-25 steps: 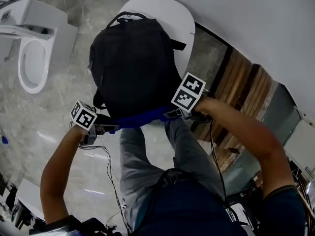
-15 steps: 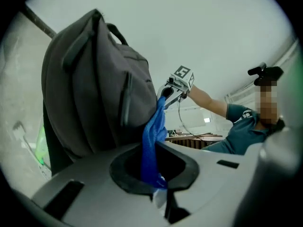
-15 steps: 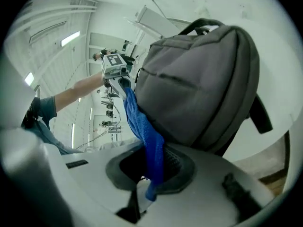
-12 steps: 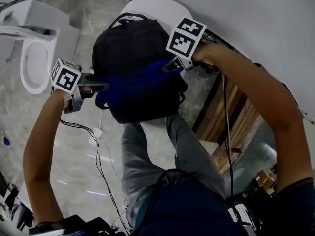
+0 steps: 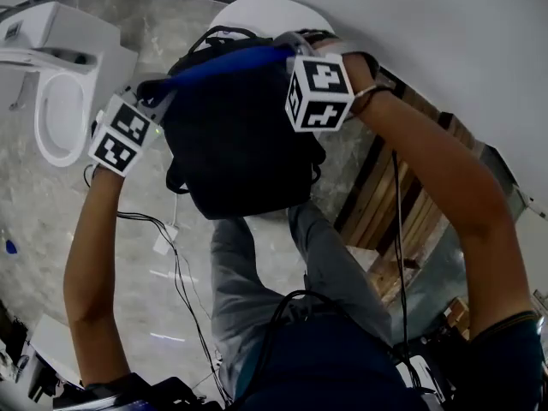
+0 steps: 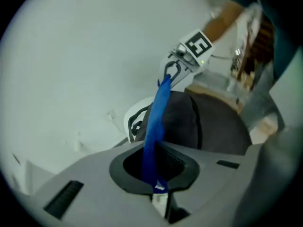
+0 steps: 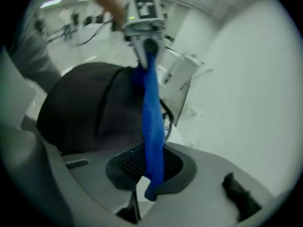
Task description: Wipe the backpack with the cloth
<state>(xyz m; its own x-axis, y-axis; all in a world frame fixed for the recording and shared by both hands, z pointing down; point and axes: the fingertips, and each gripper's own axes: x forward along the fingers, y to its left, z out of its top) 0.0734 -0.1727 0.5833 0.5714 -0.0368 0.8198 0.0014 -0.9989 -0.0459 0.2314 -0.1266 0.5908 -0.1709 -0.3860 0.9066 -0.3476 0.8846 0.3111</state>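
Backpack (image 5: 235, 144), black, sits against a white round-edged desk (image 5: 282, 15). Its handle end is over the desk and its lower end reaches out past the desk's edge, above the person's grey-trousered legs (image 5: 257, 272). A white wall runs close behind the desk, so there is little room on that side. To the left lies open marble floor (image 5: 51, 221) with a toilet (image 5: 56, 101) well apart from the bag, and to the right a wooden slatted panel (image 5: 411, 195).

A blue cloth (image 5: 227, 62) is pulled into a taut band across the backpack's upper end, near the handle. The left claw (image 6: 158, 193) is pressed together on one end of the cloth. The right claw (image 7: 147, 188) pinches the other end, with a short tail hanging below its jaws.

The backpack covers most of the desk, and the right marker cube hides part of the bag's right edge. I cannot tell how firmly the cloth presses on the fabric.
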